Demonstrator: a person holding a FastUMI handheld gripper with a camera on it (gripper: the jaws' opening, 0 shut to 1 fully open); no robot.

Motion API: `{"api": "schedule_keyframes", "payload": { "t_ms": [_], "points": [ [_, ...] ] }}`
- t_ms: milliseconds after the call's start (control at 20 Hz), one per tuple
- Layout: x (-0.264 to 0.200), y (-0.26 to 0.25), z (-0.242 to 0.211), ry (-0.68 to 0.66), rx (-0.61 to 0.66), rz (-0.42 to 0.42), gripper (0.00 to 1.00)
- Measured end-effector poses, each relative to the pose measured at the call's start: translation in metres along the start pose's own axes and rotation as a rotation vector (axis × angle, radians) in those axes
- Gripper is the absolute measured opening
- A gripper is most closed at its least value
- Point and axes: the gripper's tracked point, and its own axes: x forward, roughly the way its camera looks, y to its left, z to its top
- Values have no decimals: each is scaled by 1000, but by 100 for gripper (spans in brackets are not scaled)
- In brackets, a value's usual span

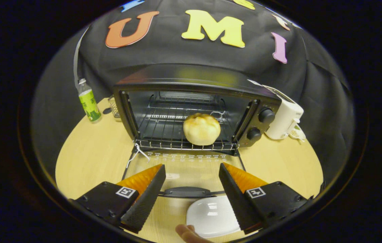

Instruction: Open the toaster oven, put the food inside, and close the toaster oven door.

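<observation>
A black toaster oven stands on the wooden table with its glass door folded down flat toward me. A round golden bun rests on the wire rack at the front right of the oven cavity. The door's dark handle lies between my two fingers. My gripper hovers open above the lowered door, with nothing between its fingers. The bun sits beyond the fingertips. A white plate lies on the table under the gripper, near the right finger.
A green-labelled bottle stands left of the oven. A small wire basket sits behind the oven's left corner. A white appliance stands to the oven's right. A fingertip of a person shows just below the plate.
</observation>
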Motion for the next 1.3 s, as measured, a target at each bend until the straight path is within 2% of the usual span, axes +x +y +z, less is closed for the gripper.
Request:
{"api": "schedule_keyframes", "payload": {
  "t_ms": [200,350,500,800,950,1050,1200,1300],
  "points": [
    [-13,16,-49,155,-35,54,100],
    [0,17,-63,228,-19,35,100],
    [8,14,-61,268,-45,-18,100],
    [2,14,-49,354,-56,-27,100],
    [-12,11,-25,299,-64,-32,100],
    [-20,11,9,189,-57,-31,100],
    [-26,12,59,13,33,-6,100],
    [-30,7,65,-36,76,8,100]
  ]
}}
